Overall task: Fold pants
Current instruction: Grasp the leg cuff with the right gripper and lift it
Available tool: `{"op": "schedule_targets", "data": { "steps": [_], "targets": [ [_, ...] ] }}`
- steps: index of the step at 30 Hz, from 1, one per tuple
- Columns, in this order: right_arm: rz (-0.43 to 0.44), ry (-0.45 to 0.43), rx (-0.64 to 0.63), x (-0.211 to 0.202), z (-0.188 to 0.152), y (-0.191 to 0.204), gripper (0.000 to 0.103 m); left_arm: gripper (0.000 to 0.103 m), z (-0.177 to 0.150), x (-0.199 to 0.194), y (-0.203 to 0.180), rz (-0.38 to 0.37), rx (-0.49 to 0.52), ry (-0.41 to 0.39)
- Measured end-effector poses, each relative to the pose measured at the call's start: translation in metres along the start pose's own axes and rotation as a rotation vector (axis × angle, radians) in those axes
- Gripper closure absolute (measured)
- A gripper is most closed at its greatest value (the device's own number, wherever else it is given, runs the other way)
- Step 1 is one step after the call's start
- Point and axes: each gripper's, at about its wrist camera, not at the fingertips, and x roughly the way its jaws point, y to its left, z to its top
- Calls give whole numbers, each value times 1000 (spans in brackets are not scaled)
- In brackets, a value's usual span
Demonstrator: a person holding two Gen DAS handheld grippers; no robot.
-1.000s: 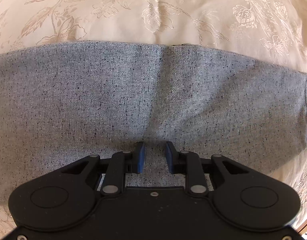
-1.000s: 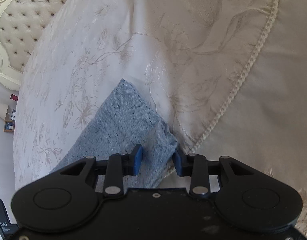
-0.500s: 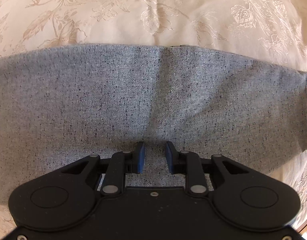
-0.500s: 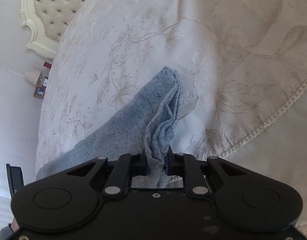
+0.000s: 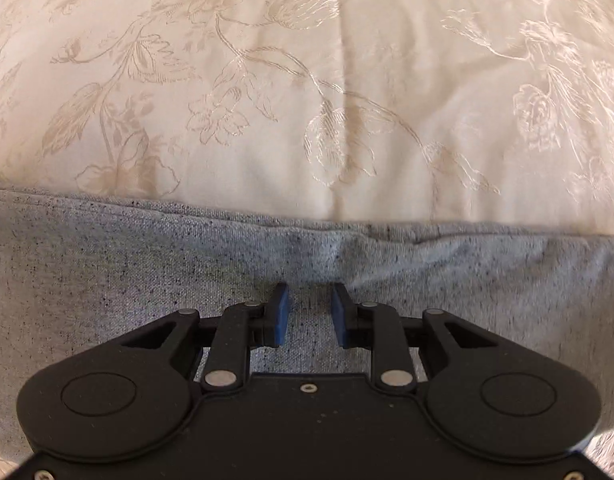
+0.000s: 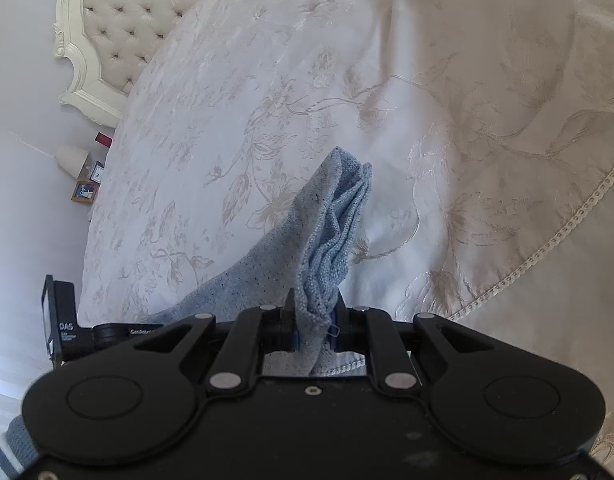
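The grey speckled pants point(image 5: 147, 264) lie flat across the cream floral bedspread point(image 5: 307, 80) in the left wrist view. My left gripper point(image 5: 309, 312) is open, its blue pads resting on the cloth with a gap between them. In the right wrist view my right gripper point(image 6: 313, 320) is shut on a bunched end of the pants point(image 6: 335, 216), which stands up lifted above the bedspread point(image 6: 487, 120). The rest of that leg trails down to the left.
A tufted cream headboard point(image 6: 119, 12) is at the upper left of the right wrist view. A lamp point(image 6: 71, 159) and small frames stand beside the bed. The other handheld device point(image 6: 61, 322) shows at the left edge. A corded seam point(image 6: 547, 248) crosses the bedspread at right.
My right gripper closed on the pant end and lifted it off the bed. In the left wrist view the pants' far edge has moved nearer and more bedspread shows; the left jaws stayed open.
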Motion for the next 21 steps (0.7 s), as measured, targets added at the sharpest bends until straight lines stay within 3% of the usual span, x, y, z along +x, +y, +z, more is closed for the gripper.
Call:
{"op": "schedule_targets", "data": {
  "steps": [4,8,12,14,19,21],
  "targets": [
    [-3,-3,-8,4,1,4,88,68,-4,-17,9,-12,-18,-12],
    [-5,-11,-13,4,1,12,88,69,-37,-39,20,-53,-33,-19],
    [-18,-22,-23,2,0,23,88,68,-75,-28,16,-49,45,35],
    [-30,-31,-35,0,-1,33,88,68,-87,-22,14,-38,99,3],
    [-62,-64,-96,-9,-8,74,88,68,-78,-44,31,-92,101,-32],
    [-59,-79,-124,-14,-14,99,88,68,-73,-59,50,-75,107,-70]
  ]
}}
